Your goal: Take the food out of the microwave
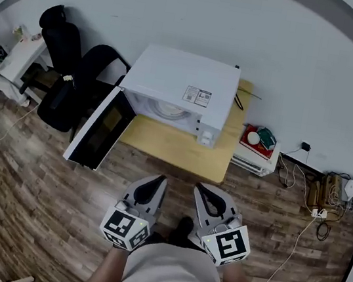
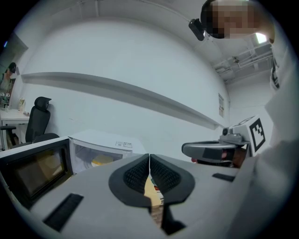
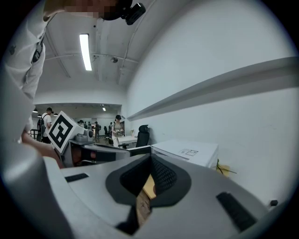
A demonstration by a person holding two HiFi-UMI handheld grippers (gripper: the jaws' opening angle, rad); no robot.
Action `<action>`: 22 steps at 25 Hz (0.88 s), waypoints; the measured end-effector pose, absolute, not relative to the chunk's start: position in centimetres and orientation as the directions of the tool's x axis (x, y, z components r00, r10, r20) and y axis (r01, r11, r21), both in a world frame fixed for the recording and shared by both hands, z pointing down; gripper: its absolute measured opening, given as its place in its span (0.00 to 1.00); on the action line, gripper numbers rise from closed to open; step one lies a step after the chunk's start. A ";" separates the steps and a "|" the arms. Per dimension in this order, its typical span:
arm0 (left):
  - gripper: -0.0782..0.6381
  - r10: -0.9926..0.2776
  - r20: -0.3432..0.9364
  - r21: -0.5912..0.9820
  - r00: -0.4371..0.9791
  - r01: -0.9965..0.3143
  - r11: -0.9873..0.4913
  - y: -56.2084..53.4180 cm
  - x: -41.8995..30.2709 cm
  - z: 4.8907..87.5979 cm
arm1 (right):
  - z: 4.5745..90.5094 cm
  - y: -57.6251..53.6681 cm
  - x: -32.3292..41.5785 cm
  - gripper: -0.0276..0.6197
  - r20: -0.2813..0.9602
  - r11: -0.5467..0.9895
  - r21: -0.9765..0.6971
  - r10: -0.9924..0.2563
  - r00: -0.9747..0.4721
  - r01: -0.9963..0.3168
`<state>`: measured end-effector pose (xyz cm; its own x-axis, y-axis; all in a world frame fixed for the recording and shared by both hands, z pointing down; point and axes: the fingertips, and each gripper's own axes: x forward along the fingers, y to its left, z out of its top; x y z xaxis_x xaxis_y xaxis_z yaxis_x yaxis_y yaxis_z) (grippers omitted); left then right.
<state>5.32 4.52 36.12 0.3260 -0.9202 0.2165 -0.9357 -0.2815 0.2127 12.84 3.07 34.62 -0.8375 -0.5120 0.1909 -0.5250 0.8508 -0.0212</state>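
The person is standing in front of a low wooden tabletop (image 1: 182, 150), holding both tools close to the body, side by side and well short of the microwave (image 1: 182, 85). The left tool (image 1: 159, 179) is showing its jaws pressed together with only a thin seam between the pads, and nothing is sitting between them. The right tool (image 1: 201, 187) is likewise meeting at its tips and carrying nothing.

The white microwave is sitting on the tabletop against the wall (image 1: 183, 12), its door (image 1: 102, 128) hanging wide open to the left, out past the tabletop's edge. The food (image 2: 99, 162) is lying inside the open cavity — in the left gripper view it is showing only as a yellow patch behind the door opening, too small to tell more.

Two black office chairs (image 1: 73, 81) are standing just left of the microwave on the wood floor (image 1: 37, 181), and cables (image 1: 323, 200) are lying by the wall at the right.
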 end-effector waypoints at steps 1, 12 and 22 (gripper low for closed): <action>0.12 -0.921 0.218 0.214 0.322 -0.937 -0.277 4.4 5.5 36.2 | 34.9 2.8 13.0 0.04 0.194 0.854 -0.024 -0.507 -0.840 -0.520; 0.12 -0.929 0.248 0.263 0.274 -0.942 -0.208 3.9 4.9 37.7 | 36.1 2.0 12.8 0.04 0.211 0.870 -0.076 -0.464 -0.860 -0.488; 0.12 -0.920 0.247 0.313 0.305 -0.923 -0.222 0.9 2.2 39.0 | 36.7 -0.2 10.5 0.04 0.236 0.854 -0.072 -0.486 -0.841 -0.514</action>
